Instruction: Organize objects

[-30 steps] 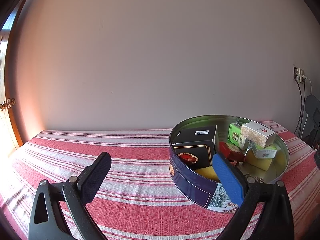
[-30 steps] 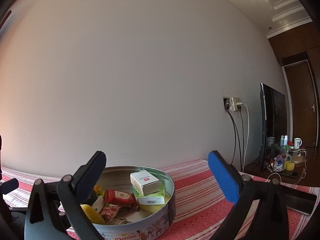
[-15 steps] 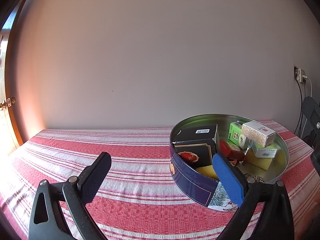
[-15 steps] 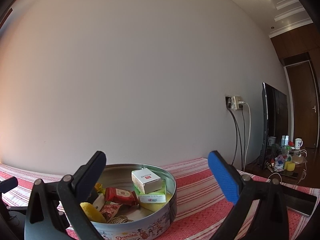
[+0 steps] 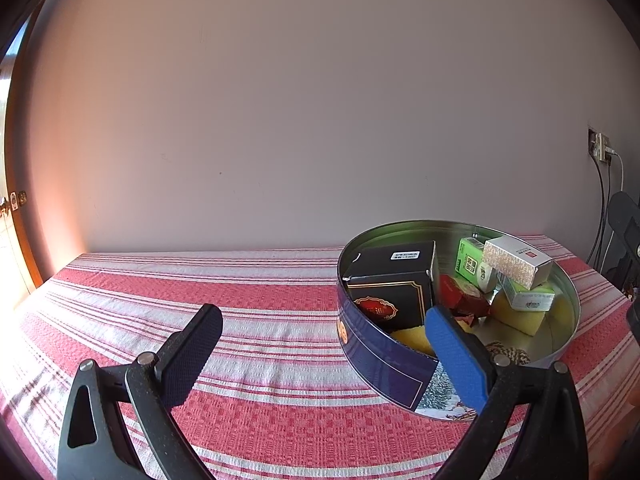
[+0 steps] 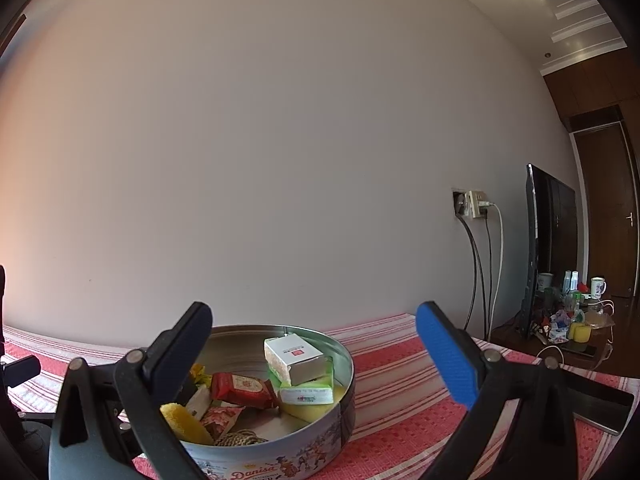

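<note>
A round blue cookie tin (image 5: 384, 356) stands on the red-striped tablecloth (image 5: 240, 304); it also shows in the right wrist view (image 6: 280, 456). Inside lie a black box (image 5: 390, 280), a white box (image 5: 518, 266) on green boxes (image 5: 472, 264), a red packet (image 5: 462, 300), a yellow sponge (image 5: 520, 316) and a coil of twine (image 5: 510, 354). My left gripper (image 5: 320, 344) is open and empty, left of and in front of the tin. My right gripper (image 6: 316, 352) is open and empty, above the tin's near right side.
A wall runs close behind the table. A socket with cables (image 6: 474, 206) is on the wall to the right. A dark TV (image 6: 548, 248) and a cluttered side table (image 6: 568, 320) stand far right. A wooden door frame (image 5: 20, 208) is at the left.
Both grippers have stayed open. The right wrist view has drifted slightly, so the tin sits a little further right and lower; the left view barely changed.
</note>
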